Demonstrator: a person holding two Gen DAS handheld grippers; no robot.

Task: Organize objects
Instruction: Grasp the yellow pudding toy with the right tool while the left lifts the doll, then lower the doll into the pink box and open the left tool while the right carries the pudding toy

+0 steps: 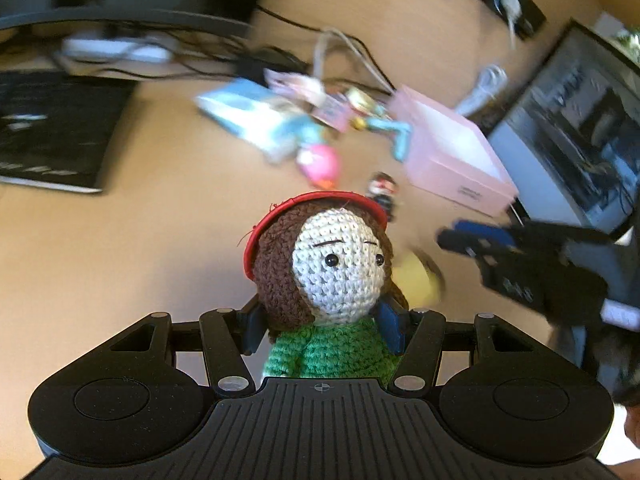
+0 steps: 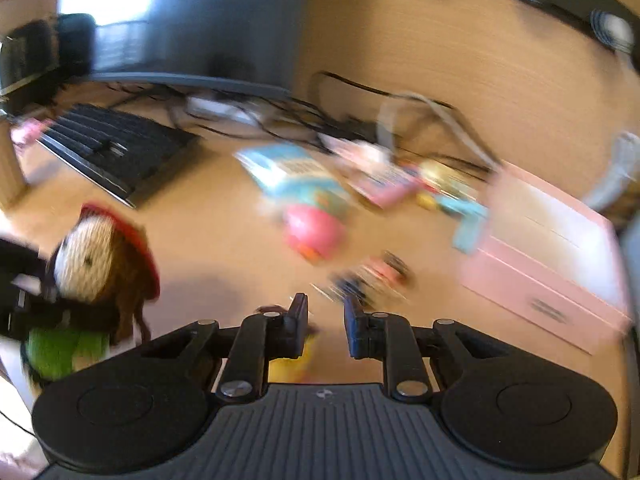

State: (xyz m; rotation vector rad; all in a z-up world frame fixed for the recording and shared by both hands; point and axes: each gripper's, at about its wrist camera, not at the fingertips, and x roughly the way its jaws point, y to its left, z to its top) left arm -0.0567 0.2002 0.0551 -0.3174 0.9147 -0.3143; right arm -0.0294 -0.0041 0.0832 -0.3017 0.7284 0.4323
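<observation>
The left gripper fills the bottom of the left wrist view, and its blue-padded fingers press on both sides of a crocheted doll at neck height, holding it upright. The doll has a pale face, brown hair, a red hat brim and a green body, and sits at the centre of the frame above the tan surface.

In the right wrist view the right gripper points down at the surface, its fingers drawn in to a narrow gap; nothing shows between the tips. A yellow object lies low between the finger bases, too blurred to tell whether it is pinched or only beneath. In the left wrist view the same gripper appears at the right edge, smeared, with a yellow toy just beside its tips; contact there cannot be told.

Toward the upper middle of both frames lies a blurred heap: a light blue box, a pink round toy, a small dark-haired figure and mixed pastel bits. An open pink box stands to the right of the heap. A black keyboard is at the left of the right wrist view, with dark cables behind the heap
</observation>
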